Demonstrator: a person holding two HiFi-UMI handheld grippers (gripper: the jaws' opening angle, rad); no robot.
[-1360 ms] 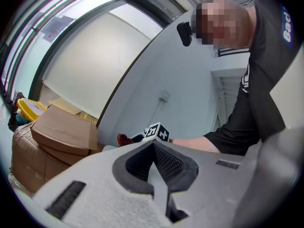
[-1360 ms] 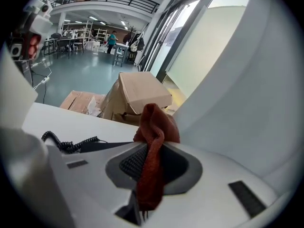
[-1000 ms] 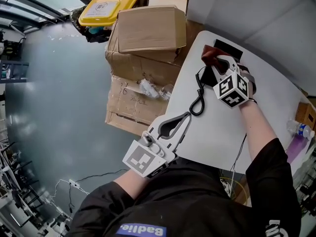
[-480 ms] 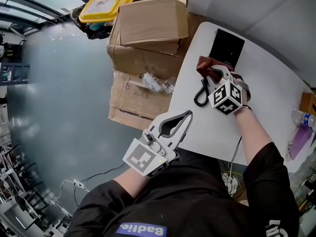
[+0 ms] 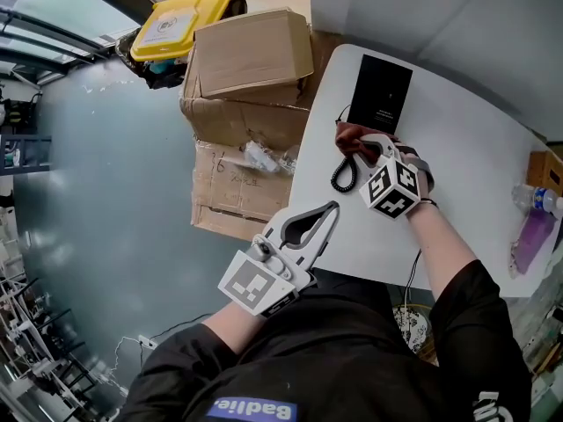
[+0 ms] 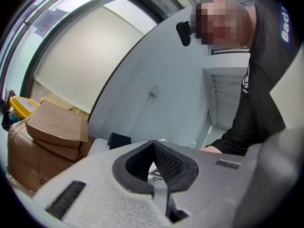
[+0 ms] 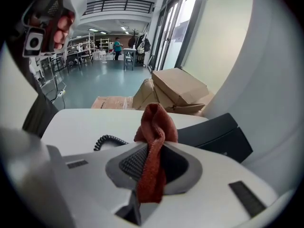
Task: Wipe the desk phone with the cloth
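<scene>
The black desk phone (image 5: pixel 380 95) lies flat at the far edge of the white table (image 5: pixel 466 148), and its coiled cord (image 5: pixel 341 174) runs toward me. My right gripper (image 5: pixel 362 145) hovers just on the near side of the phone, shut on a rust-red cloth (image 5: pixel 350 134). In the right gripper view the cloth (image 7: pixel 154 122) sticks up from the right gripper (image 7: pixel 153 148), with the phone (image 7: pixel 213 137) beyond on the right and the cord (image 7: pixel 108 140) on the left. My left gripper (image 5: pixel 327 211) is shut and holds nothing at the table's near left edge; from the left gripper (image 6: pixel 153 144) the phone (image 6: pixel 118 140) looks small and far.
Stacked cardboard boxes (image 5: pixel 251 55) stand on the floor against the table's left side, with a yellow-lidded bin (image 5: pixel 176 20) behind them. A water bottle (image 5: pixel 537 200), a purple item (image 5: pixel 528 240) and a small box (image 5: pixel 545 170) sit at the table's right end.
My right gripper has drawn back toward me with the cloth, off the phone's top, which now shows whole. The left gripper has held its place.
</scene>
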